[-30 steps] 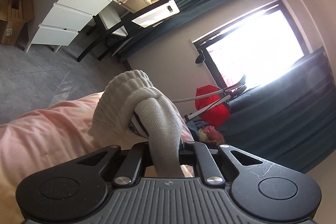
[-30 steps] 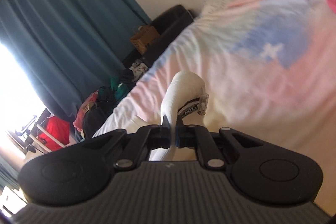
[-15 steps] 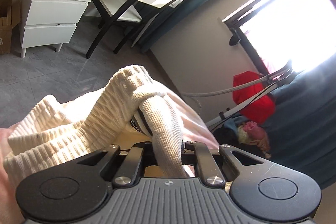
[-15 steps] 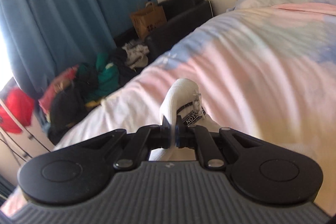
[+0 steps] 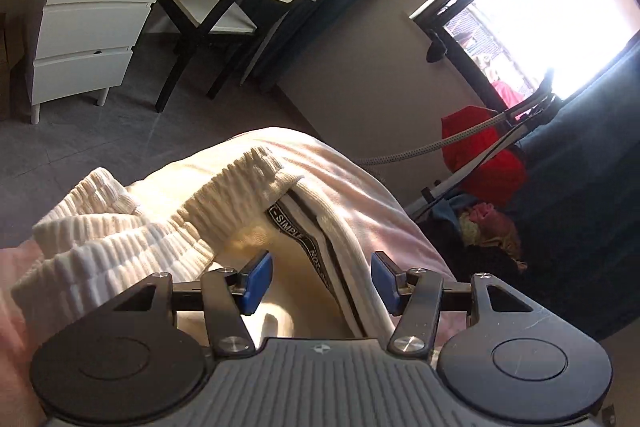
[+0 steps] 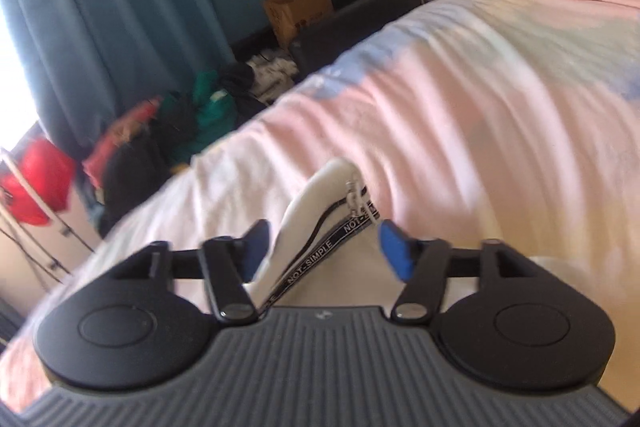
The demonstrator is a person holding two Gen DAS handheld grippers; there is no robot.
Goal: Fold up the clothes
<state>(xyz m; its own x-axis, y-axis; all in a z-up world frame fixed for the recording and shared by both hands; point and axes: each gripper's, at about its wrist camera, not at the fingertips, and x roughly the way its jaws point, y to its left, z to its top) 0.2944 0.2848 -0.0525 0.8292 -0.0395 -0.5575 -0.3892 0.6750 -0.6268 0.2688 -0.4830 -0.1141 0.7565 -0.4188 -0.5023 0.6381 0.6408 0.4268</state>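
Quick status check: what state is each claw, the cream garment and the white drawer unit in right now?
Left claw: open, holding nothing.
Right claw: open, holding nothing.
Cream ribbed knit garment with black lettered band: released, lying bunched on the pink bedspread.
White three-drawer unit: drawers shut.

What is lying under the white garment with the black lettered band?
The white garment lies on the bed cover, pink with pale blue patches around it. The part directly beneath is covered, so nothing else can be confirmed there.
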